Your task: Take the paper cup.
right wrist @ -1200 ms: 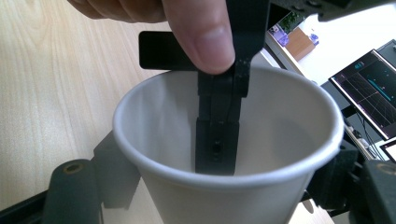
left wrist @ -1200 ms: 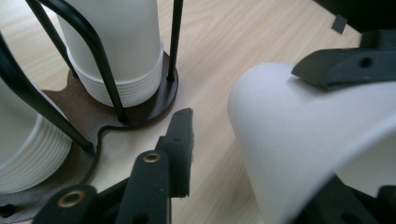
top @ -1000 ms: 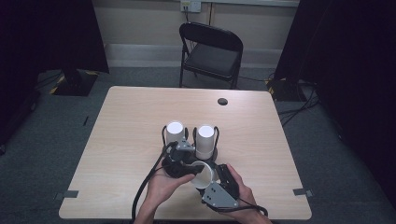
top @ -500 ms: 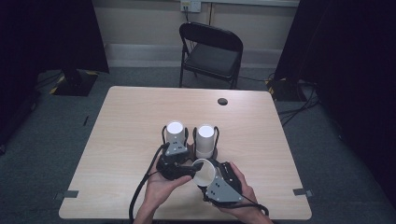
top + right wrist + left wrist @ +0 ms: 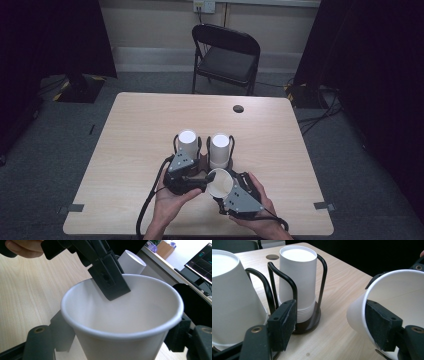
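A white paper cup [image 5: 219, 182] [image 5: 125, 315] is held mouth-up above the table, with my right gripper [image 5: 223, 189] [image 5: 122, 340] shut on its sides. My left gripper [image 5: 202, 183] [image 5: 332, 322] is beside it; its jaws have just been opening. One of its pads [image 5: 382, 327] [image 5: 108, 277] sits inside the cup's rim. The other pad [image 5: 283, 325] stands well clear outside, so the cup's wall [image 5: 359, 315] is between them, unpressed. Behind stand two stacks of upturned white cups [image 5: 187, 142] [image 5: 220, 147] [image 5: 298, 285] in black wire holders [image 5: 320, 290].
The wooden table [image 5: 140, 130] has a dark round hole [image 5: 238, 108] at the back. A black folding chair [image 5: 225, 55] stands beyond the far edge. A monitor [image 5: 200, 257] is off to the side in the right gripper view.
The left gripper has shifted slightly left beside the cup. The right gripper and its cup have hardly moved.
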The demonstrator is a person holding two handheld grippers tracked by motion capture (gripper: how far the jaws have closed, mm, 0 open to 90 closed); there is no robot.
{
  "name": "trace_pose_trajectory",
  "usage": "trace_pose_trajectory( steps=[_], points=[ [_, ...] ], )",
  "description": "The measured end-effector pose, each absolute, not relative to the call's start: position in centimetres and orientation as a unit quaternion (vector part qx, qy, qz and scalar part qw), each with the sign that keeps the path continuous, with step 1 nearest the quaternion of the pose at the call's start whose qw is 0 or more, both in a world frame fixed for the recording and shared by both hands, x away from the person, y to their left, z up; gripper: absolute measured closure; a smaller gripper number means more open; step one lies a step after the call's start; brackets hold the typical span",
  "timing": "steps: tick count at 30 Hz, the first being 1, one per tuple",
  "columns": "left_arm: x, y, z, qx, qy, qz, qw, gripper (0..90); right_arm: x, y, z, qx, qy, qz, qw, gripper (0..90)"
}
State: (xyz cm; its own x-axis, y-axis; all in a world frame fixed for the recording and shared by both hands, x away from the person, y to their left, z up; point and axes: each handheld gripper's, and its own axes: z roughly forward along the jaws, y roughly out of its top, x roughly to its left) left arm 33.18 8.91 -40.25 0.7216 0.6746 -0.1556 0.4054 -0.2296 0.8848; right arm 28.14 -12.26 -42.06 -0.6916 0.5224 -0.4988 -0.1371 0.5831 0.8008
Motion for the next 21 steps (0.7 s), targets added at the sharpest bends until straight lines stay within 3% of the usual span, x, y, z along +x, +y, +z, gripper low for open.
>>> trace_pose_trajectory(
  steps=[21],
  points=[
    [32.1,11.0,-40.9,0.735,0.37,0.166,0.543,23.0,29.3,-12.7,-42.3,0.151,0.814,0.448,0.339,25.4]
  ],
)
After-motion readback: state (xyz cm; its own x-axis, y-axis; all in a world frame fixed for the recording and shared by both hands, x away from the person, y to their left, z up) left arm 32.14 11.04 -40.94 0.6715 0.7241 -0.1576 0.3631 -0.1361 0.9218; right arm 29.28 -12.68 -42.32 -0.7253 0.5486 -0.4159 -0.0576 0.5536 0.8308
